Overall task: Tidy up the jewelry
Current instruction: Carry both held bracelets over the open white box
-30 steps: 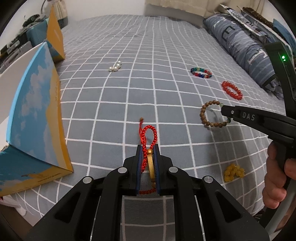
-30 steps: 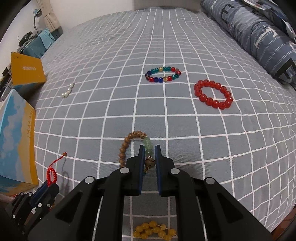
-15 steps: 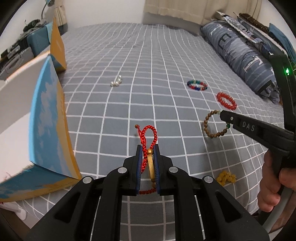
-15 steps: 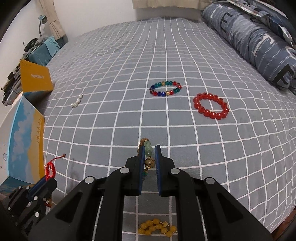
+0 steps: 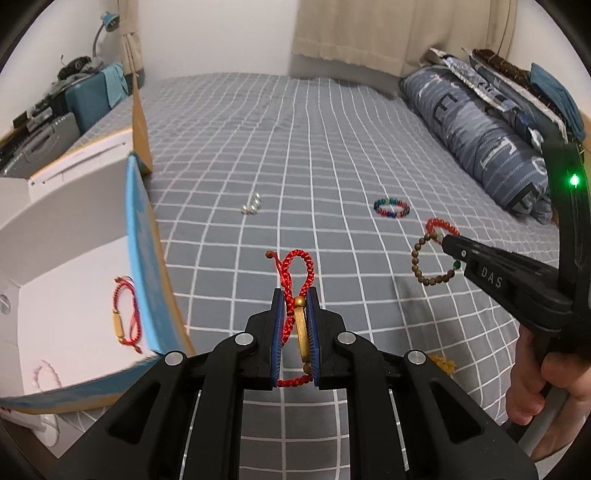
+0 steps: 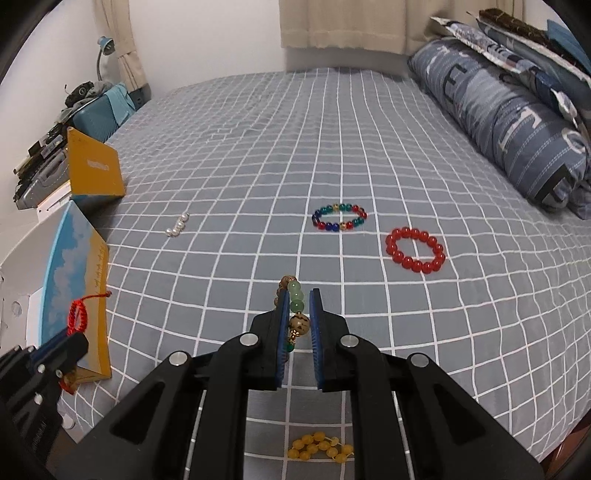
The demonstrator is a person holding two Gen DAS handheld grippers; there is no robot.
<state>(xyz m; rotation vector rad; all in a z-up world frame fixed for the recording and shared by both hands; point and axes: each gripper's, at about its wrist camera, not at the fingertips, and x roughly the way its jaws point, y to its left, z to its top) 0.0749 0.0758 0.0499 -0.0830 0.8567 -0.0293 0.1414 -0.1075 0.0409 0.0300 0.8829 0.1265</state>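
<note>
Jewelry is mid-transfer: left gripper (image 5: pixel 295 314) clamps a red cord bracelet (image 5: pixel 295 269), right gripper (image 6: pixel 299 317) a wooden bead bracelet (image 5: pixel 430 260), both lifted clear of the bed (image 6: pixel 258 147), probably bound for the box (image 5: pixel 74 258) at its left edge.

A bed (image 6: pixel 258 155) fills most of both views, covered by a grey sheet with a white grid, and a long blue-grey striped pillow (image 6: pixel 517 122) printed with large letters lies along its right edge. Folded dark textiles (image 5: pixel 509 79) are piled on the far side of that pillow, and beige curtains (image 6: pixel 351 22) hang against the white wall behind the bed. At far left a teal suitcase (image 5: pixel 86 99) stands beside the bed with a small blue desk lamp (image 6: pixel 105 42) above it.
</note>
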